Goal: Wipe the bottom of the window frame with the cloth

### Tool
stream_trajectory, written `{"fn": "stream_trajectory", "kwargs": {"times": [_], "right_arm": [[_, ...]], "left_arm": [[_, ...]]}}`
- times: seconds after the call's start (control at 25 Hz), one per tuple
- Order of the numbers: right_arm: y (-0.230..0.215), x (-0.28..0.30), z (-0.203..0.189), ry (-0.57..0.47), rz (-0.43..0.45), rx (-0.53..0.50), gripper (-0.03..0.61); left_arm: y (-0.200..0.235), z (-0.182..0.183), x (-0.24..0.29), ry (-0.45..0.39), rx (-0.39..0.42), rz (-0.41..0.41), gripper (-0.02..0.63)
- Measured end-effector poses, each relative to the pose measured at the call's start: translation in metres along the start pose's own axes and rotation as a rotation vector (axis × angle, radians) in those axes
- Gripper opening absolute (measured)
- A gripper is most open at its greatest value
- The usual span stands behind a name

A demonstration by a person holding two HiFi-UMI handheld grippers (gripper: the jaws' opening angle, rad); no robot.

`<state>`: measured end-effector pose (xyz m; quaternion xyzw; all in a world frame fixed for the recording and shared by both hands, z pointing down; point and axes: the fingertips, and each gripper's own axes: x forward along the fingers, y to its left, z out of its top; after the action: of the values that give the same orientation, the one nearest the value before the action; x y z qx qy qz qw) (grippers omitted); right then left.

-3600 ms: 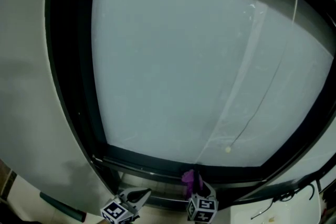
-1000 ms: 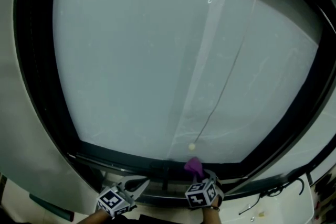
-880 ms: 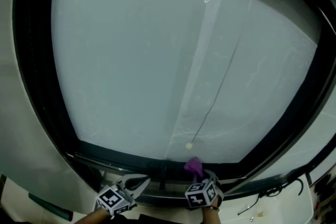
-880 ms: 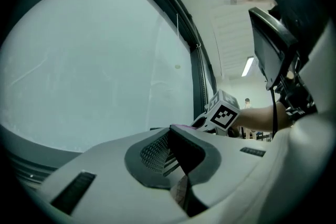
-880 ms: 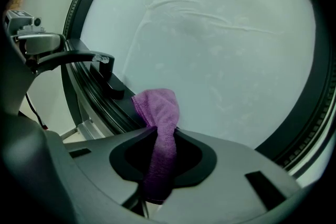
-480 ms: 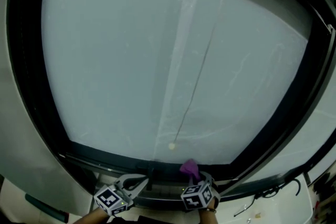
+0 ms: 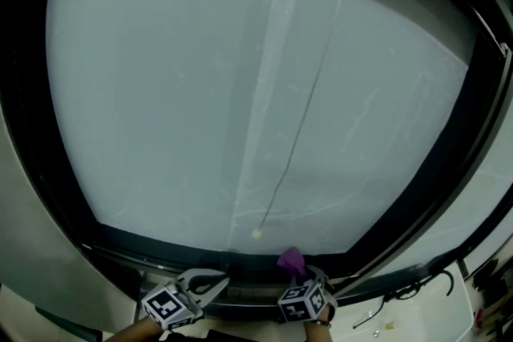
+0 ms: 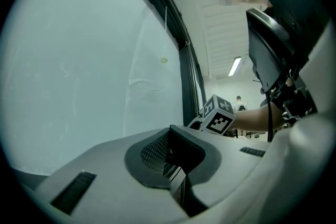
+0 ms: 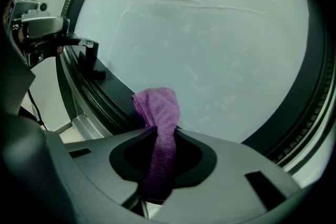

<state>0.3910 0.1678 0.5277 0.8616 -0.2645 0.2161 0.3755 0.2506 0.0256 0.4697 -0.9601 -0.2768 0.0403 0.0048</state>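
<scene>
Right tool (image 9: 160, 150) clamps purple cloth (image 9: 159, 110), lower centre, at the bottom window frame (image 7: 152, 242). Left tool (image 8: 176, 166): jaws together, empty.

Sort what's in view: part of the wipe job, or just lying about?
Job:
- purple cloth, pinched in the right claw
- bottom frame rail

Lying about:
- blind cord bead
- black cable, lower right
- left claw, shut and empty
</scene>
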Motion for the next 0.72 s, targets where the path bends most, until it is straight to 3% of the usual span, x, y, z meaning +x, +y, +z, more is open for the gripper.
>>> {"fn": "stream_trajectory", "kwargs": {"times": [0.32, 0.56, 0.72], "right_arm": [[-0.014, 0.0, -0.01, 0.046, -0.061, 0.017, 0.086], [-0.028, 0.002, -0.026, 0.086, -0.097, 0.031, 0.086], [-0.037, 0.001, -0.036, 0.107, -0.12, 0.035, 0.086]], "left_arm": [[0.003, 0.001, 0.003, -0.009, -0.012, -0.045, 0.005], [0.005, 0.004, 0.022, 0.025, 0.03, -0.073, 0.005], [0.006, 0.005, 0.021, -0.004, -0.031, -0.079, 0.005]]}}
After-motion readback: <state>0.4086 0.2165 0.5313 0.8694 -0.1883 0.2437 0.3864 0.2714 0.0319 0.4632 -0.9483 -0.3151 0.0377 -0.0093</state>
